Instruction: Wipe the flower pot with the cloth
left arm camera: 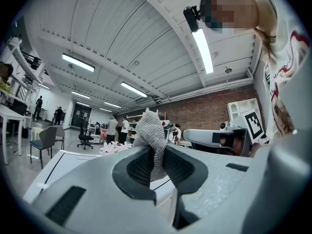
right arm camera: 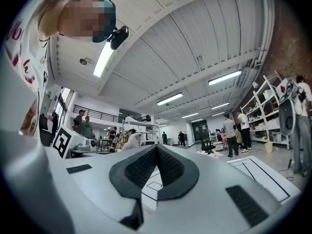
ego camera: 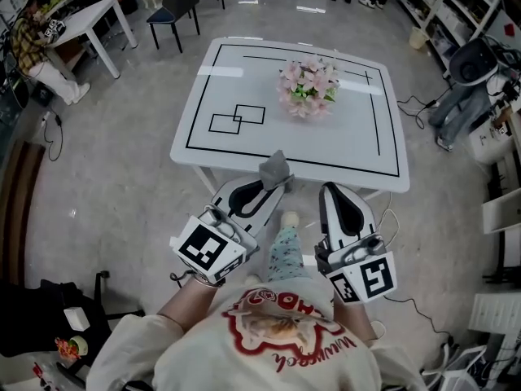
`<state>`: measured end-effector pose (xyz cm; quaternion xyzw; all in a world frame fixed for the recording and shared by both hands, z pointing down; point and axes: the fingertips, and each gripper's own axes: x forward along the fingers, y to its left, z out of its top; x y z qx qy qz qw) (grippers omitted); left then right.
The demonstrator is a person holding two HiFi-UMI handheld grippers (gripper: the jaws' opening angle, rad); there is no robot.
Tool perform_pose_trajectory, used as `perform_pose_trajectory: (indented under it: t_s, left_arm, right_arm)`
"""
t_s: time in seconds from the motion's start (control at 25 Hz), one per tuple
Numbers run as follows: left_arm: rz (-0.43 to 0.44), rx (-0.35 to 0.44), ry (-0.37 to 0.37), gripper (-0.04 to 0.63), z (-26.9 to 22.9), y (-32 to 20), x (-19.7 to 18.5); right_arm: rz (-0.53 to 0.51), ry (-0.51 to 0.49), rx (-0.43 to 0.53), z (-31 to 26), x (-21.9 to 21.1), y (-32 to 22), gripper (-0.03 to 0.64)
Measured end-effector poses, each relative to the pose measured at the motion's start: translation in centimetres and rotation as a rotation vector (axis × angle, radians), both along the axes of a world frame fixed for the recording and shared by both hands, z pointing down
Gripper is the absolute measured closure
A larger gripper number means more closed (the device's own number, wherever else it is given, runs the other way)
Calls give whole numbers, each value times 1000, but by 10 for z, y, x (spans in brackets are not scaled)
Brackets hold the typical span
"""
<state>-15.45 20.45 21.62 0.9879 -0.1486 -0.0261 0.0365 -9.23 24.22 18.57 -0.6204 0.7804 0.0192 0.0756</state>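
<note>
Pinching one cloth (ego camera: pixel 275 168), left gripper (ego camera: pixel 272 187); right gripper (ego camera: pixel 330 188) pressed together; one flower pot (ego camera: pixel 308 90) on table (ego camera: pixel 244 149).

Floor: we see a grey shiny floor (ego camera: pixel 122 161) | Furniture: a white table (ego camera: pixel 326 137) with black lines, a dark chair (ego camera: pixel 175 8) behind it, shelves (right arm camera: pixel 265 112) at right | Wall: a red brick wall (left arm camera: pixel 204 112) | Light: long ceiling lamps (left arm camera: pixel 202 48), lit
</note>
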Motion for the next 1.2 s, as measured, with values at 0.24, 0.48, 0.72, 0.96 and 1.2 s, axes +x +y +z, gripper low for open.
perform_pose_trajectory:
  t_s: [0.24,0.48,0.72,0.96,1.2]
  left_arm:
    - [-30,14,19,549,-2,-72,46]
    - [-61,30,18,549,-7,-138,90]
    - [-97,50,19,549,-16,-194,122]
    - [-122,33,31,549,-21,-240,146]
    - [-151,21,43,549,-22,-277,167]
  right_arm:
    - [-27,8,11,-1,49,-74,618]
    - [-51,0,13,-6,96,-142,618]
    - [-77,6,13,-10,130,-195,618]
    - [-92,6,10,-13,162,-241,618]
    - [-114,0,-8,-6,187,-274,618]
